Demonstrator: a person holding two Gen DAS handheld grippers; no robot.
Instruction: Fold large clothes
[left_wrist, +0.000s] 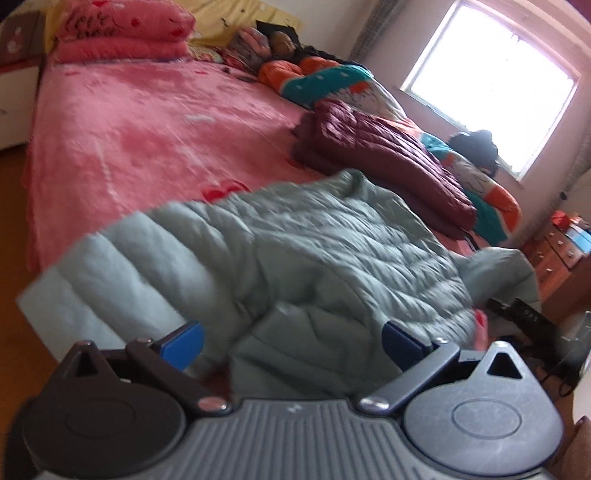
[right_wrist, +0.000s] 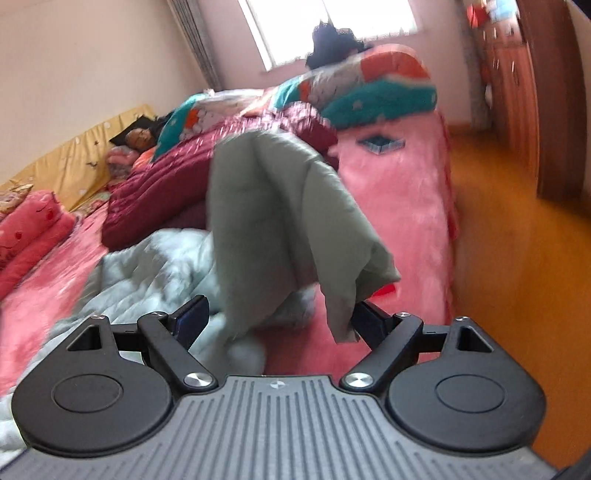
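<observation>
A pale green quilted jacket (left_wrist: 295, 251) lies on the pink bed (left_wrist: 129, 129) near its front edge. My left gripper (left_wrist: 291, 345) is open, its blue pads wide apart on either side of a jacket fold. In the right wrist view a part of the jacket (right_wrist: 280, 221) stands raised and drapes down between my right gripper's fingers. My right gripper (right_wrist: 280, 325) is open, and the hanging cloth touches its right finger (right_wrist: 369, 325). The rest of the jacket (right_wrist: 147, 273) lies on the bed to the left.
A maroon quilted garment (left_wrist: 384, 155) lies behind the jacket. A teal and orange quilt (left_wrist: 332, 81) runs along the far side, where a person (right_wrist: 138, 138) lies. Pink folded blankets (left_wrist: 122, 33) sit at the head. A wooden dresser (left_wrist: 557, 254) and orange floor (right_wrist: 517, 258) flank the bed.
</observation>
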